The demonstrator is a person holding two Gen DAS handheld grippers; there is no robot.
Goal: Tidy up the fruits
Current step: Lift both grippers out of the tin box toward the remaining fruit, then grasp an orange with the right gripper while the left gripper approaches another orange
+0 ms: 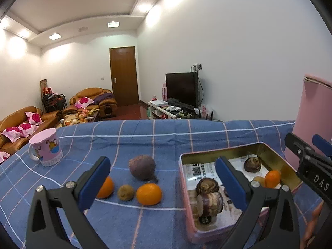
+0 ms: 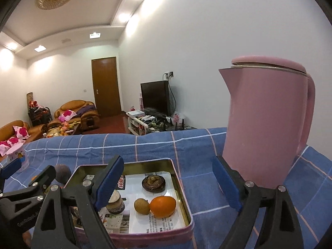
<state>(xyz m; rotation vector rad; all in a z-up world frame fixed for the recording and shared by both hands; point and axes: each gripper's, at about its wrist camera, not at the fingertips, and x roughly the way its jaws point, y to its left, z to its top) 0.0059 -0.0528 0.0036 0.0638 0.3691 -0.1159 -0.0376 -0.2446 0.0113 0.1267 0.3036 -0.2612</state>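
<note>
In the left wrist view, four fruits lie on the blue checked worktop (image 1: 145, 132): two oranges (image 1: 149, 194), one small brown fruit (image 1: 125, 192) and one purple fruit (image 1: 142, 167). They sit between the left gripper (image 1: 162, 178) fingers, which are spread wide and hold nothing. The tin (image 1: 276, 157) at right holds more fruit. In the right wrist view, the tin (image 2: 182, 188) holds one orange (image 2: 162, 206), one small brown fruit (image 2: 141, 206) and at least two dark round pieces (image 2: 153, 182), partly hidden. They lie between and below the right gripper (image 2: 168, 183) fingers, spread wide, empty. One pink kettle (image 2: 267, 124) stands just behind the right finger.
</note>
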